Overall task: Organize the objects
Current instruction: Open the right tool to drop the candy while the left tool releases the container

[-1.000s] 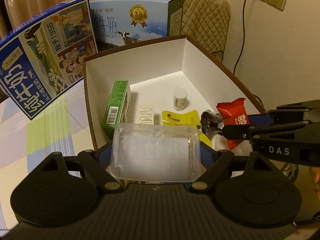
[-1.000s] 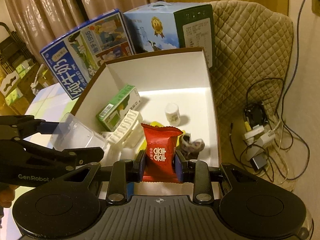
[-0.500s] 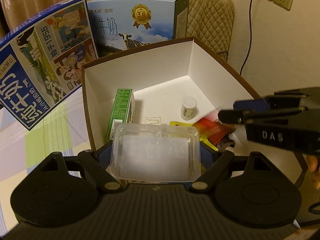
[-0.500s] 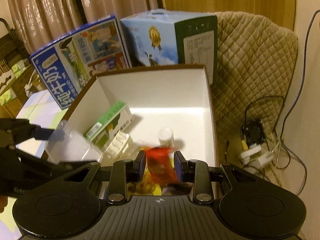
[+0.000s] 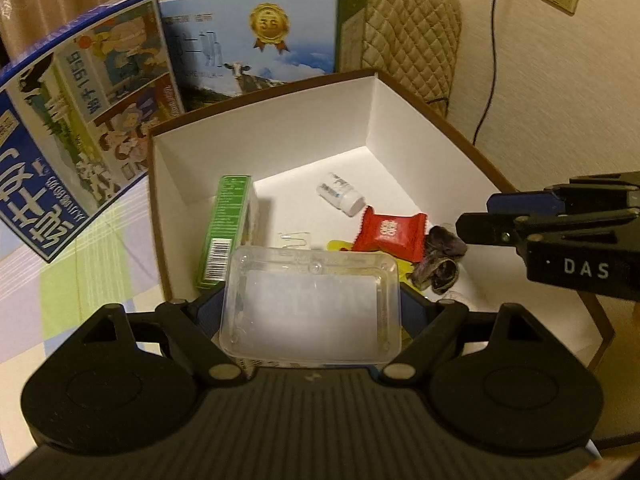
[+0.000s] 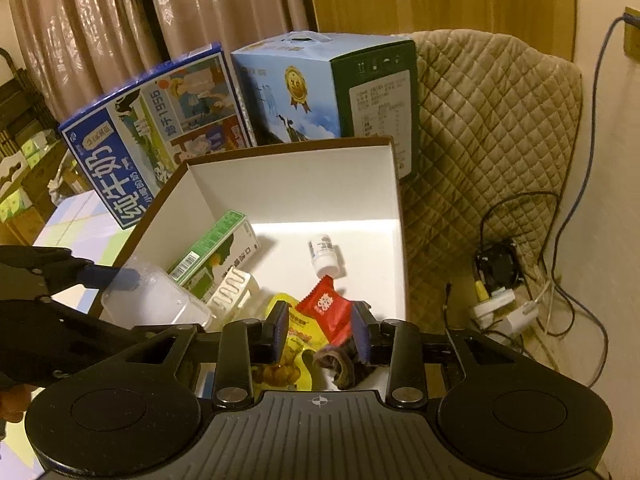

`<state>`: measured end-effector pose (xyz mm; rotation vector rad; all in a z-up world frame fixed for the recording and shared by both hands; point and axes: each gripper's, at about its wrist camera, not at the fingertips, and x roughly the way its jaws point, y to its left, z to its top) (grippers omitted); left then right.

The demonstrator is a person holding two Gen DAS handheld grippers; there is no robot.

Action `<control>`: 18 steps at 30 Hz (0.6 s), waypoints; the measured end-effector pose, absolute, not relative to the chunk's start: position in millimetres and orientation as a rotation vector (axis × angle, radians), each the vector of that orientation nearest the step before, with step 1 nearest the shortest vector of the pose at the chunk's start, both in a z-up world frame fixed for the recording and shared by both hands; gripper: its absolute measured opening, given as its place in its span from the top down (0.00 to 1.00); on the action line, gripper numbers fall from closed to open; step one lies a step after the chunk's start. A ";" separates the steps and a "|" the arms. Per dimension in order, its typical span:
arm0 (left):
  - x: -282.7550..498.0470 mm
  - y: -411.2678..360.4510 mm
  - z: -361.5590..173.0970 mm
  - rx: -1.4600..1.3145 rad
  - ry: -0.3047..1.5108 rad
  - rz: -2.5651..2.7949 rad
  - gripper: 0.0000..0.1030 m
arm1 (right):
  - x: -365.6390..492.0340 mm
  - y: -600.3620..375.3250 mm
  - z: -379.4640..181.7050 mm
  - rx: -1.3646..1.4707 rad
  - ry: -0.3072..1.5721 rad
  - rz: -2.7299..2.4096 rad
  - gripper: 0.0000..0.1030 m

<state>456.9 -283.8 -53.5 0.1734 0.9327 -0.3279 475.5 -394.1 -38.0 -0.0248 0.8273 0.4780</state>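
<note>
Red candy packet dropped in white box, centre frame; right gripper jaws open, empty; left gripper jaws clamping clear plastic tray, not yet boxed.

"DAS" is printed in white on the right gripper. The figure "1956" and large white Chinese characters are carried on the dark blue milk carton. A gold medal marked "36" is displayed on the light blue milk box.

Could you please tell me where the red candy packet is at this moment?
The red candy packet lies inside the white box, right of centre in the left wrist view, just below the toppled small white bottle and beside the dark wrapper.
</note>
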 end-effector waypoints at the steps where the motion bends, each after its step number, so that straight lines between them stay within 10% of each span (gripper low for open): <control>1: 457.1 -286.3 -54.2 0.175 0.935 -0.333 0.19 | 473.5 -395.6 -36.9 -0.026 0.825 0.472 0.68; 18: 460.2 -293.1 -44.0 0.108 0.920 -0.297 0.06 | 446.7 -428.0 -9.8 0.091 0.801 0.471 0.43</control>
